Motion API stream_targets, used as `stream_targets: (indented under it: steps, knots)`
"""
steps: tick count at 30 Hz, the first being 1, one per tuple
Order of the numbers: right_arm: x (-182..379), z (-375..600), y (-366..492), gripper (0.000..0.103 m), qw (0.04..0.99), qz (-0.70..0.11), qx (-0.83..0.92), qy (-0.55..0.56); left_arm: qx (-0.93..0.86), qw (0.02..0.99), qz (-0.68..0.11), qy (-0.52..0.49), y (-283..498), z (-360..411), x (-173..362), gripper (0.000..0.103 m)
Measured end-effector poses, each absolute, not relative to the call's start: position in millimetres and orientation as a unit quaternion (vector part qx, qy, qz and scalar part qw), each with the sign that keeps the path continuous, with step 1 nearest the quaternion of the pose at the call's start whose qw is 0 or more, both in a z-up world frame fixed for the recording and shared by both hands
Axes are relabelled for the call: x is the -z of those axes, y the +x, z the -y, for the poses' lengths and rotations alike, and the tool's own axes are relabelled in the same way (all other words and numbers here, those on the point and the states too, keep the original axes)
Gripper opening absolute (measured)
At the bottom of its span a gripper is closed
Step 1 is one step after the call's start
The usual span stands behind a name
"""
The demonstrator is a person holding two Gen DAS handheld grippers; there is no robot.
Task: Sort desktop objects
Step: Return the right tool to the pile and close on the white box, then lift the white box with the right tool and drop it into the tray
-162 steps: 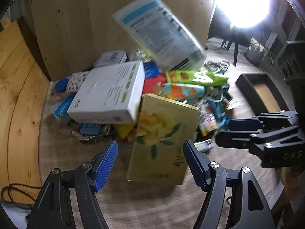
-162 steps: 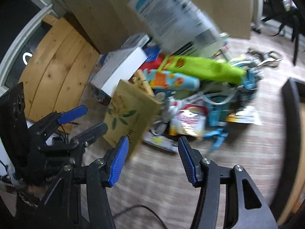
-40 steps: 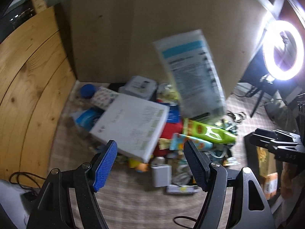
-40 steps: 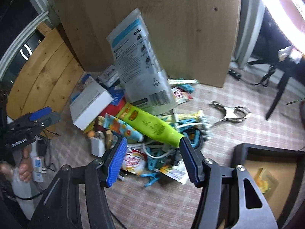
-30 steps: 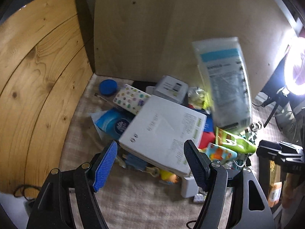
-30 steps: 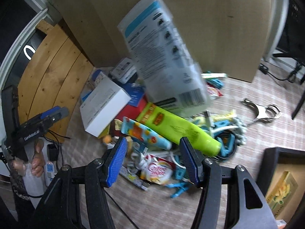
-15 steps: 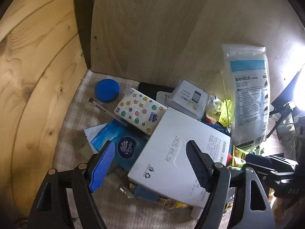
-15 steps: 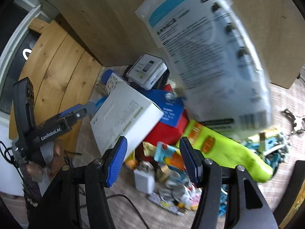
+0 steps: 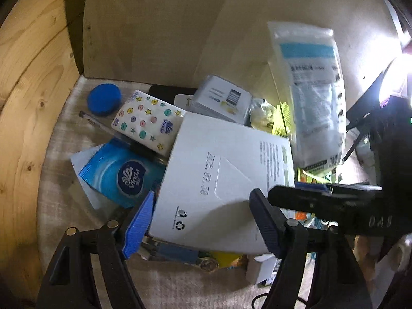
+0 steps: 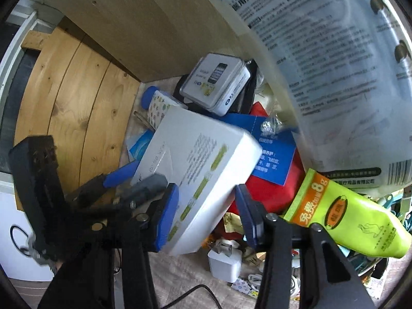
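Note:
A large white carton (image 9: 219,182) lies tilted on top of a heap of desk items; it also shows in the right wrist view (image 10: 198,167). My left gripper (image 9: 203,221) is open, its blue pads either side of the carton's near end. My right gripper (image 10: 206,219) is open, its pads either side of the carton's near corner. The right gripper's fingers (image 9: 322,200) reach in from the right in the left wrist view. A clear mask packet (image 9: 311,97) leans against the back board.
Around the carton lie a blue Vinda tissue pack (image 9: 121,172), a star-patterned tissue pack (image 9: 146,121), a blue round lid (image 9: 103,100), a small white tin (image 10: 216,82), a red pouch (image 10: 270,193), a lime-green tube (image 10: 347,219) and a white charger (image 10: 226,262). Wood boards (image 9: 25,77) stand left and behind.
Both grippers have moved down and in toward the white carton, which now lies between each pair of pads. The yellow flower-print box from the earliest frames is gone from the heap.

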State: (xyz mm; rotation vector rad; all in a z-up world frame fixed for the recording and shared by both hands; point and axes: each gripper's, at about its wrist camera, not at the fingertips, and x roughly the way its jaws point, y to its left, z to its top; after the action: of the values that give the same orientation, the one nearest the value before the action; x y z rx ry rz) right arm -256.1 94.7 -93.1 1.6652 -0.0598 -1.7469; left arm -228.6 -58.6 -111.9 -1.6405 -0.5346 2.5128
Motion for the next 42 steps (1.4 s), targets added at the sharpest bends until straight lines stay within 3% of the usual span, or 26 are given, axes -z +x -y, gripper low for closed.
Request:
stream_targets:
  steps: [25,42]
  knots:
    - [36,-192,-191,0.043,0.383,-0.044,0.731,0.563,-0.871,0.064,0.114,-0.474,-139,-61,42,0.071]
    - [7,-384,-182,0.043,0.290,-0.011,0.789,0.542,-0.861,0.177,0.054,-0.473,-147,-260,29,0.071]
